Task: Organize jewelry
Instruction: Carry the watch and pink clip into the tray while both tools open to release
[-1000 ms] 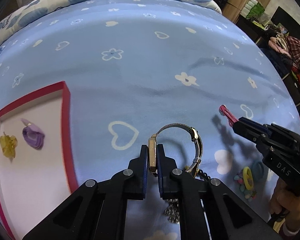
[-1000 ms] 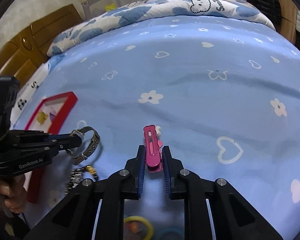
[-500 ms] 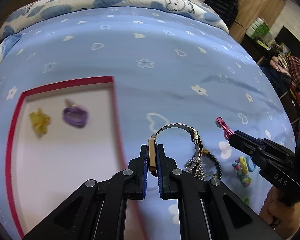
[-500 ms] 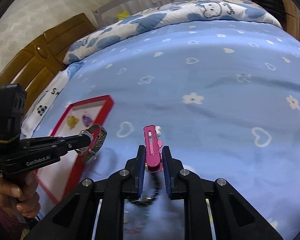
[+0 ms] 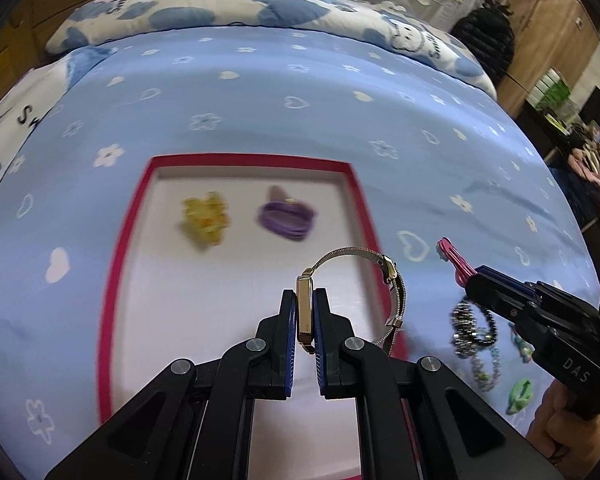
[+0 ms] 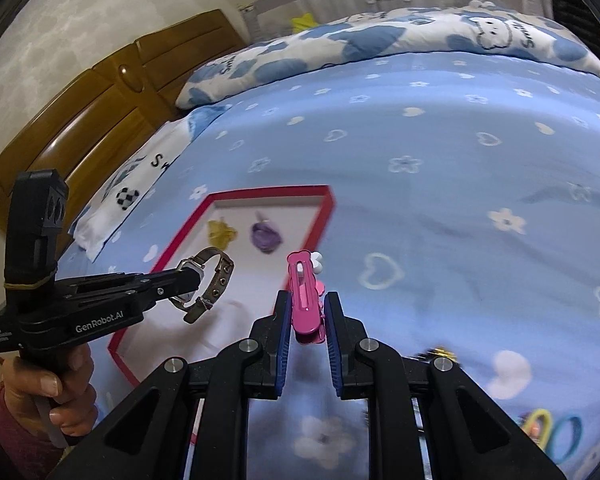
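Note:
My left gripper [image 5: 304, 300] is shut on a gold wristwatch [image 5: 305, 312] by its case, the mesh strap [image 5: 394, 296] looping to the right, held above the white inside of the red-rimmed tray [image 5: 118, 256]. A yellow clip [image 5: 204, 220] and a purple hair tie [image 5: 286, 220] lie in the tray. My right gripper [image 6: 305, 312] is shut on a pink hair clip [image 6: 304, 292], held above the blue bedsheet just right of the tray [image 6: 324, 216]. In the right wrist view the watch [image 6: 204, 284] hangs from the left gripper [image 6: 188, 280].
Beaded bracelets [image 5: 470, 326] and small coloured hair ties [image 5: 520, 394] lie on the sheet right of the tray. Yellow and blue rings [image 6: 552, 432] lie at the lower right. A patterned duvet [image 5: 260, 8] is bunched at the far side; a wooden headboard [image 6: 100, 92] stands left.
Both grippers have travelled left toward the tray with their loads. The left gripper with the watch now hangs over the tray's inside; the bracelet pile has slid off to the right.

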The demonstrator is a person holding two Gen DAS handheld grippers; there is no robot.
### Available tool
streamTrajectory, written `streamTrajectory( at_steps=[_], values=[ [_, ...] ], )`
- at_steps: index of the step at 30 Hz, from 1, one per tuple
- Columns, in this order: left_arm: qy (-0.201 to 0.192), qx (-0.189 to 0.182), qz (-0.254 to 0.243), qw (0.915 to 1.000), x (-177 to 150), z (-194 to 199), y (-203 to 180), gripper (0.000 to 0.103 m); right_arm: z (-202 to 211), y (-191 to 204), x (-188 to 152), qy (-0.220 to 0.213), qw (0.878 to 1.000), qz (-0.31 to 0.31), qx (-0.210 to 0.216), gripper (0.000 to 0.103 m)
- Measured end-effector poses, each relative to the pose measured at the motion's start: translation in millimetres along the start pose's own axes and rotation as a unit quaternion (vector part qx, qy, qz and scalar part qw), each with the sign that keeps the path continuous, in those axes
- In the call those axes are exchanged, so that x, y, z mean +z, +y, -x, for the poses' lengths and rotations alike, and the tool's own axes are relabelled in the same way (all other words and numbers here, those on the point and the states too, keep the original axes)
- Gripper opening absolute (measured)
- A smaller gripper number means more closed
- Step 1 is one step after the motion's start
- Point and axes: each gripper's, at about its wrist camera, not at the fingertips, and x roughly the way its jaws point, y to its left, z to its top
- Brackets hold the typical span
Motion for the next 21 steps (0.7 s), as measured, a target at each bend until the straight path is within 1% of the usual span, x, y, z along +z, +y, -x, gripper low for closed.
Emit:
streamTrajectory(
  at_steps=[5, 9, 16, 21],
  values=[
    [-0.003, 0.021, 0.014, 0.9997, 0, 4, 21, 0.007, -17, 25, 3, 0.008, 1.0, 0.012, 0.012, 0.016],
    [-0.005, 0.048, 0.013, 0.9988, 1, 0, 33, 0.007, -34, 39, 6, 0.016, 1.0, 0.016, 0.018, 0.016],
    [0.006, 0.081, 0.017, 0.9965, 12, -25, 46, 0.007, -69, 54, 9, 0.033, 0.999, 0.019, 0.015, 0.016],
    [0.016, 0.09, 0.011, 0.9957, 18, -43, 47, 0.007, -90, 59, 12, 0.05, 0.998, 0.029, 0.004, 0.016]
  ],
)
